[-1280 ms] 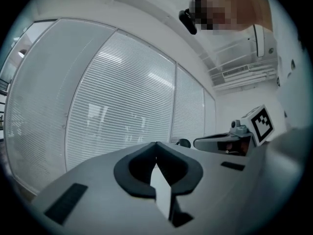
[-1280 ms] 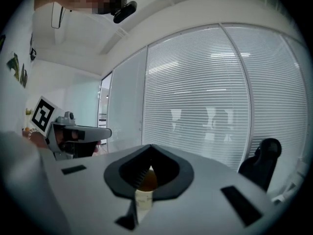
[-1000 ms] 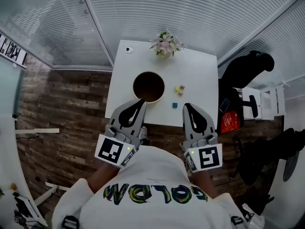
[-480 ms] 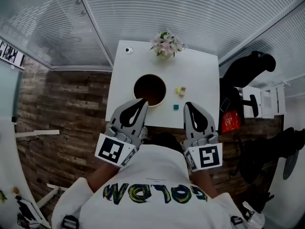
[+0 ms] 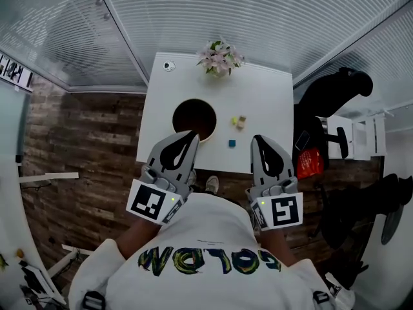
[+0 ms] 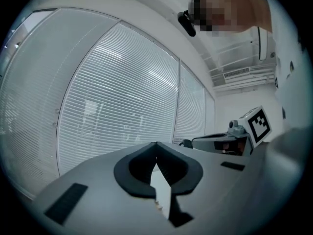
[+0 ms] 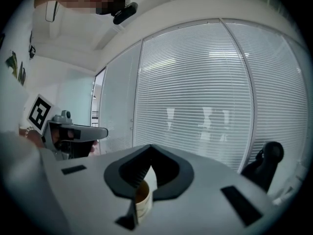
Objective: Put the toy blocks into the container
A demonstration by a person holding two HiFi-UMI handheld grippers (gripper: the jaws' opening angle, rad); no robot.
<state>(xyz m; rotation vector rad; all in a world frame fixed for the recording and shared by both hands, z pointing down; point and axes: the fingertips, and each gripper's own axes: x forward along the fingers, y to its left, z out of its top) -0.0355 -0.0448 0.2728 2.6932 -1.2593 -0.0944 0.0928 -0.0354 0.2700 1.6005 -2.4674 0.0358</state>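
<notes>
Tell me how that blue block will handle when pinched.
The blue block looks small and cube-like, so probably light and stiff. Its flat faces suggest it would slide on the white table, not roll.

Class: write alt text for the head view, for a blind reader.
Seen from above, a left claw and right claw, both shut and empty, point at a white table holding a round brown container, three small toy blocks and a flower vase.

Yellow-green block (image 5: 234, 120), tan block (image 5: 242, 118), blue block (image 5: 231, 143) beside round brown container (image 5: 175, 113)
</notes>
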